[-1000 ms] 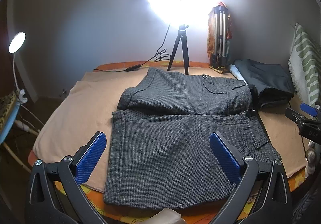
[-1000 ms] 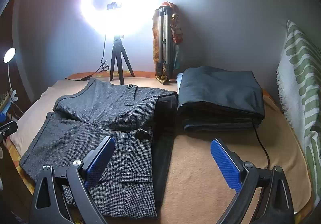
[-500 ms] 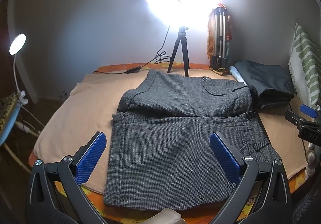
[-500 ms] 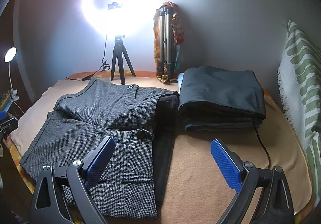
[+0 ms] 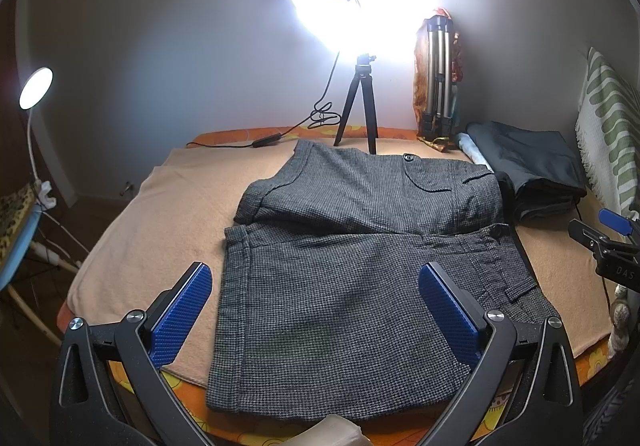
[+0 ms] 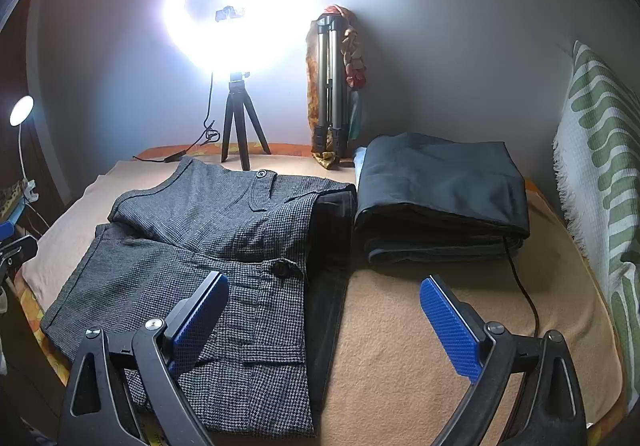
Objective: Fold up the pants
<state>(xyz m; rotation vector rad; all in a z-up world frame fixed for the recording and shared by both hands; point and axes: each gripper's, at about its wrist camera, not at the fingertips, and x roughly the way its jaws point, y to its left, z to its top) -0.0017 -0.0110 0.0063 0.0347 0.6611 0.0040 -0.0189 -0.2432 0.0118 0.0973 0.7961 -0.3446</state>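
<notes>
While each hand-held gripper (image 5: 316, 310) (image 6: 324, 322) gapes wide and empty, grey pants (image 5: 352, 266) lie flat on the blanket (image 5: 160, 230).

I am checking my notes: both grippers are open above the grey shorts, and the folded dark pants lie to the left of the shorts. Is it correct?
Not quite. The folded dark pants lie to the right of the grey shorts, as the right wrist view shows. Left gripper and right gripper are open.

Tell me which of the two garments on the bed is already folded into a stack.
The plain dark folded garment by the striped cushion; the grey houndstooth shorts lie spread out.
</notes>
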